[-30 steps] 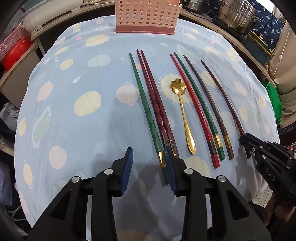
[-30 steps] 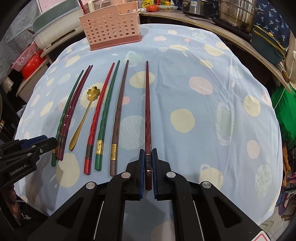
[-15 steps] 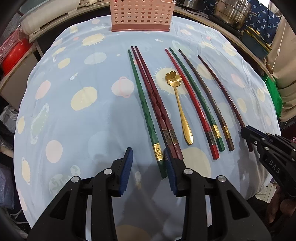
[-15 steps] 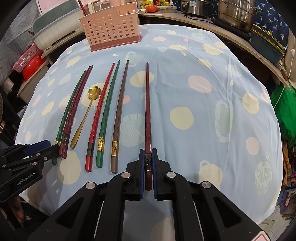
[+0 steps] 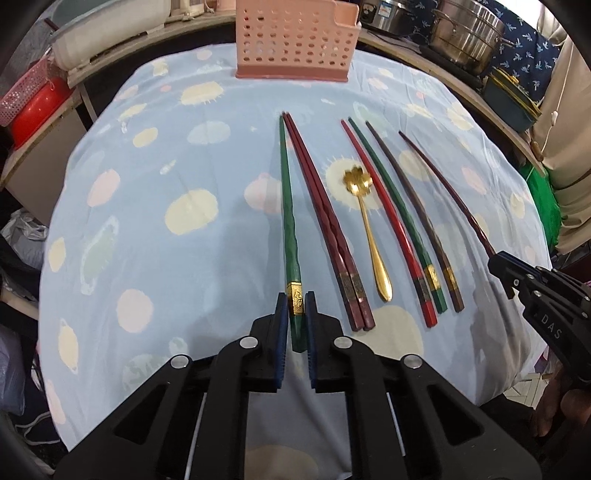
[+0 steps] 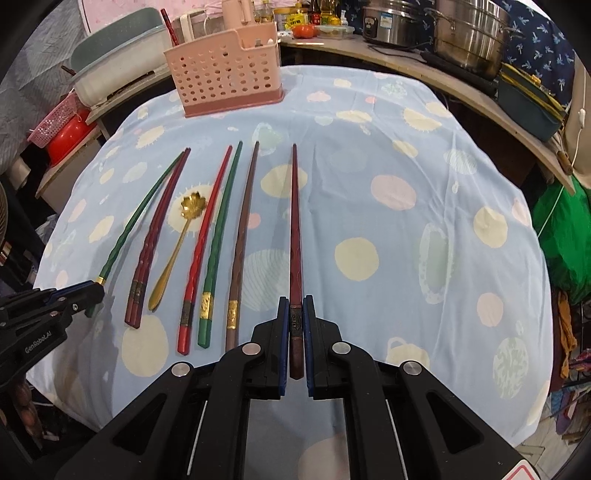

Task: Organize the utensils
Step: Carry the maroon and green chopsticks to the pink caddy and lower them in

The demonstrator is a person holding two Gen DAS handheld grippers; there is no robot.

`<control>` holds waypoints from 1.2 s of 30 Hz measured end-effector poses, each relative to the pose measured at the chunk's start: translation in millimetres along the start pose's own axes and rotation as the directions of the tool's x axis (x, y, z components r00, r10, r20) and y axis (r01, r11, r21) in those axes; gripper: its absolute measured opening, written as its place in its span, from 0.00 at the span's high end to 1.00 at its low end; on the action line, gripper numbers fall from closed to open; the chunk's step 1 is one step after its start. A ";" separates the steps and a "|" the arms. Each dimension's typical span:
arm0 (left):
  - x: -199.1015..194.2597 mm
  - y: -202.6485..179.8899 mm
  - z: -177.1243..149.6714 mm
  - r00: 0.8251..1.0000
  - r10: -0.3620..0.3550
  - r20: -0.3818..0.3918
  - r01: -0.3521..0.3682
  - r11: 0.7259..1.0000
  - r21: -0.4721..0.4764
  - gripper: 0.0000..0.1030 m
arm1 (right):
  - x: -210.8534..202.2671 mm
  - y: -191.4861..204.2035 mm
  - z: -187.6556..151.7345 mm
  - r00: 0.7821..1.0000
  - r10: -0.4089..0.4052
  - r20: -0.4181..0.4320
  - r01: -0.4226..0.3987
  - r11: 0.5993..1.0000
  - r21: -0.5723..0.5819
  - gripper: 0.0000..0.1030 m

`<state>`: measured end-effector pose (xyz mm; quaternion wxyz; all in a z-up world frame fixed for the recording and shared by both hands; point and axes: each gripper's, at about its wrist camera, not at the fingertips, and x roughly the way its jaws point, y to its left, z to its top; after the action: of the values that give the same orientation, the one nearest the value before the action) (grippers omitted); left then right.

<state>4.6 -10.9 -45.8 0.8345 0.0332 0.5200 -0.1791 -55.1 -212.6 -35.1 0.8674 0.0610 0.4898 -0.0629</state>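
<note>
Several chopsticks and a gold flower spoon [image 5: 364, 218] lie side by side on the table. My left gripper [image 5: 296, 314] is shut on the thick end of the leftmost green chopstick [image 5: 288, 210]. My right gripper [image 6: 295, 321] is shut on the thick end of the rightmost dark red chopstick [image 6: 294, 221]. Between them lie a maroon pair [image 5: 325, 218], a red chopstick [image 5: 388, 229], a second green chopstick [image 5: 399, 218] and a brown chopstick [image 5: 417, 221]. The pink perforated utensil holder [image 5: 295, 44] stands at the far edge.
The table wears a light blue spotted cloth [image 6: 406, 229]. Steel pots [image 6: 472, 33] and a dark green container [image 6: 528, 103] stand on the counter at the back right. A red basin [image 6: 68, 140] and a white tub [image 6: 110, 74] are at the back left.
My left gripper has closed from open onto the end of the leftmost green chopstick, which has shifted apart from the maroon pair. My right gripper has stayed shut on the dark red chopstick.
</note>
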 end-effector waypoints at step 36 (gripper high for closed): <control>-102.8 13.3 186.6 0.916 0.047 0.398 -0.061 0.998 0.020 0.93 | -70.9 -4.6 183.0 0.933 0.097 0.347 -0.105 0.994 0.005 0.93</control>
<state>128.2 -16.4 128.2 0.9267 0.0240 0.3356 -0.1673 61.9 -244.3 119.3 0.9414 0.0844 0.3249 -0.0338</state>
